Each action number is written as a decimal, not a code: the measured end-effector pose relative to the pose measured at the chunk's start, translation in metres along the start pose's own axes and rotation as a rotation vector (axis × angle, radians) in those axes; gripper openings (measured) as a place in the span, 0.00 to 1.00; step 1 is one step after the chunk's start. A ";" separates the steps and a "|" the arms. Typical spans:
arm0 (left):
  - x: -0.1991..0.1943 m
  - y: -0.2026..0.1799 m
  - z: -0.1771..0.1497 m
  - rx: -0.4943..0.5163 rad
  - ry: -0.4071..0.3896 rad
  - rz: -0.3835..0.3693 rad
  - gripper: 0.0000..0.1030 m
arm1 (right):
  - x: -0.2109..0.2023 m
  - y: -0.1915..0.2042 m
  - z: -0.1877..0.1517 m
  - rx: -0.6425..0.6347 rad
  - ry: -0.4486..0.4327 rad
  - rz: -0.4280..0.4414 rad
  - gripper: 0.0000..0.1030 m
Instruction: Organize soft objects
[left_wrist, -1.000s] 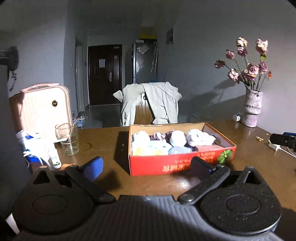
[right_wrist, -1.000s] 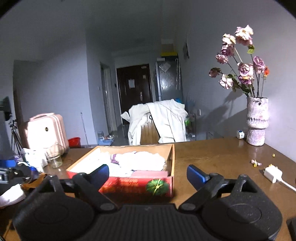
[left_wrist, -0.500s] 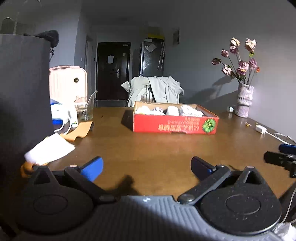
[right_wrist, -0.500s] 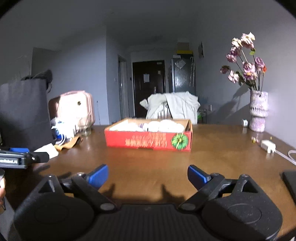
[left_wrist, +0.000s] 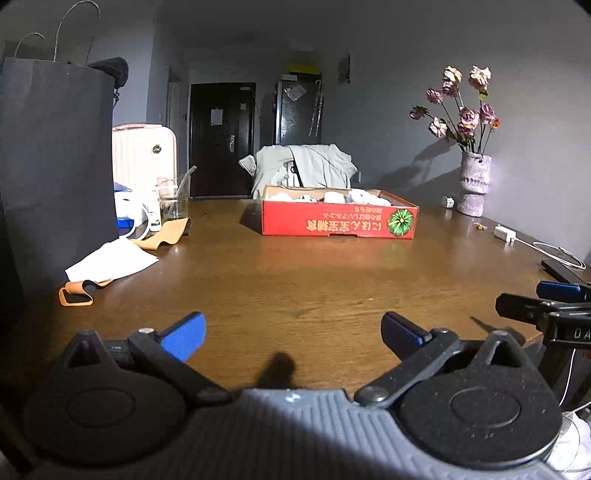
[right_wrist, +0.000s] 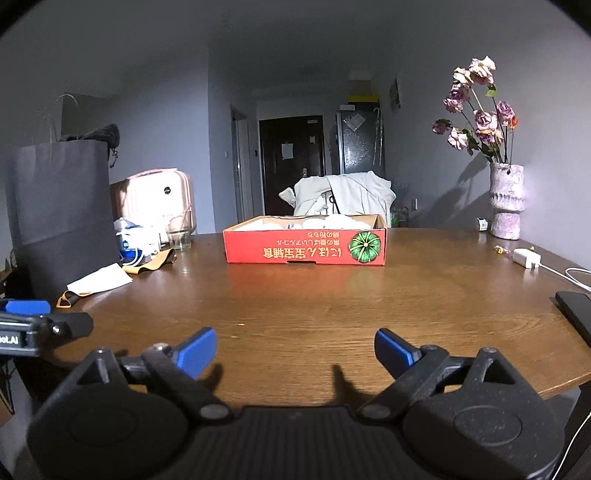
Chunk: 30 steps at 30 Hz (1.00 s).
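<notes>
— Where are the soft things?

— In the red cardboard box (right_wrist: 306, 246), at about twelve o'clock from both grippers, well out on the wooden table (right_wrist: 332, 302). Pale rolled soft bundles (left_wrist: 334, 195) fill it up to its rim; I can't tell them apart from here.

— Anything written on the box?

— A line of yellow East Asian characters along the near side, printed upside down as it faces us, and a round green pumpkin-like picture (right_wrist: 364, 246) at the right end. I can't read the words.

— And the grippers?

— Both hang low over the near edge of the table, well short of the box. The left gripper (left_wrist: 291, 332) has its blue-tipped jaws wide apart with nothing between them. The right gripper (right_wrist: 294, 350) stands the same way, spread and empty. Each shows in the other's view: part of a label reading "ot.AI" on the left one, and "DA" on the right one.

— What else holds something?

— At ten o'clock a clear glass (right_wrist: 179, 236) with a straw, beside a small white bottle (left_wrist: 155, 214) with a green label too small to read. A tall dark paper bag (left_wrist: 55, 166) stands at nine o'clock with something dark sticking out of the top. At two o'clock a rough stone-like vase (right_wrist: 506, 201) holds dried pink flowers (right_wrist: 476, 110). Near it lies a white charger (right_wrist: 526, 257) with its cable.
</notes>
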<state>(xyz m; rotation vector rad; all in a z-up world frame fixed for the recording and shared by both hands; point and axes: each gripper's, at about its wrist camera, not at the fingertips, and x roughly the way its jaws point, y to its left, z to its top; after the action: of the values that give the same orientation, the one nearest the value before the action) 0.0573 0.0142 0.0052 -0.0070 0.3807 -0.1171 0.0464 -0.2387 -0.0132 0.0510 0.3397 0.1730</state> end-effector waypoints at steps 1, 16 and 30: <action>0.001 0.001 0.001 -0.003 0.000 0.003 1.00 | 0.001 0.000 0.001 0.002 -0.002 -0.002 0.90; -0.002 0.000 0.002 -0.002 -0.002 0.003 1.00 | -0.006 -0.006 0.004 0.047 -0.054 0.015 0.90; -0.001 -0.002 0.003 0.005 -0.006 -0.005 1.00 | -0.007 -0.006 0.002 0.056 -0.056 0.005 0.90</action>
<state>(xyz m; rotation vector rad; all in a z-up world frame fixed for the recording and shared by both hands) 0.0570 0.0127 0.0080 -0.0034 0.3740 -0.1228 0.0419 -0.2464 -0.0092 0.1122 0.2883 0.1669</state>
